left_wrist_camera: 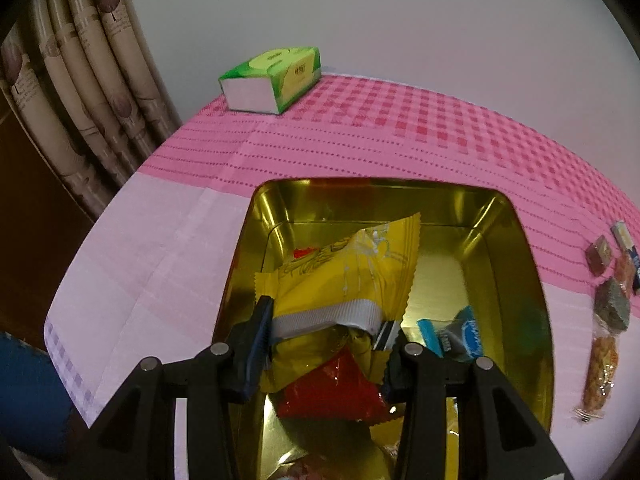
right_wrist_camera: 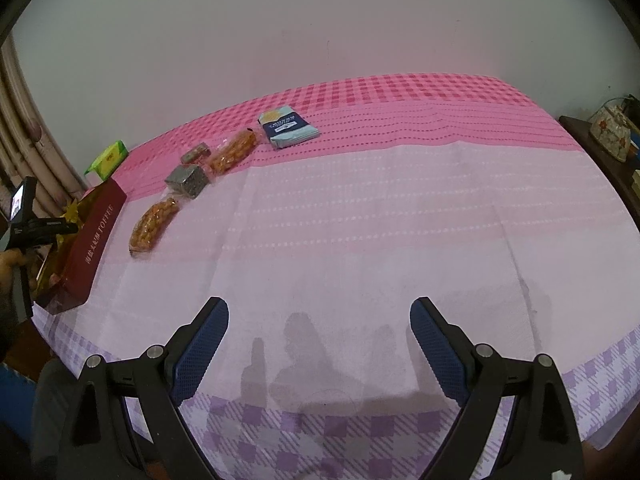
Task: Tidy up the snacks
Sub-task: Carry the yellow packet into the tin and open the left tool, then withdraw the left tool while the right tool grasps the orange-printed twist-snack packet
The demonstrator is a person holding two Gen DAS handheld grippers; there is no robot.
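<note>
My left gripper (left_wrist_camera: 326, 320) is over the gold-lined tin (left_wrist_camera: 520, 240), shut on the crimped end of a yellow snack packet (left_wrist_camera: 352, 272) that stands in the tin. A red packet (left_wrist_camera: 332, 388) and a blue-and-silver packet (left_wrist_camera: 460, 336) lie in the tin too. From the right wrist view the tin (right_wrist_camera: 92, 236) is dark red outside, at the table's left edge. My right gripper (right_wrist_camera: 320, 320) is open and empty above the pale front of the tablecloth. Loose snacks lie beyond it: two orange packets (right_wrist_camera: 154, 224) (right_wrist_camera: 234, 154), two small grey-foil packets (right_wrist_camera: 188, 180) (right_wrist_camera: 196, 153), and a blue packet (right_wrist_camera: 288, 126).
A green tissue box (left_wrist_camera: 276, 76) stands at the far left corner of the pink checked tablecloth (right_wrist_camera: 380, 220). Curtains (left_wrist_camera: 80, 92) hang to the left. A dark side cabinet with a floral container (right_wrist_camera: 610, 128) stands off the right edge.
</note>
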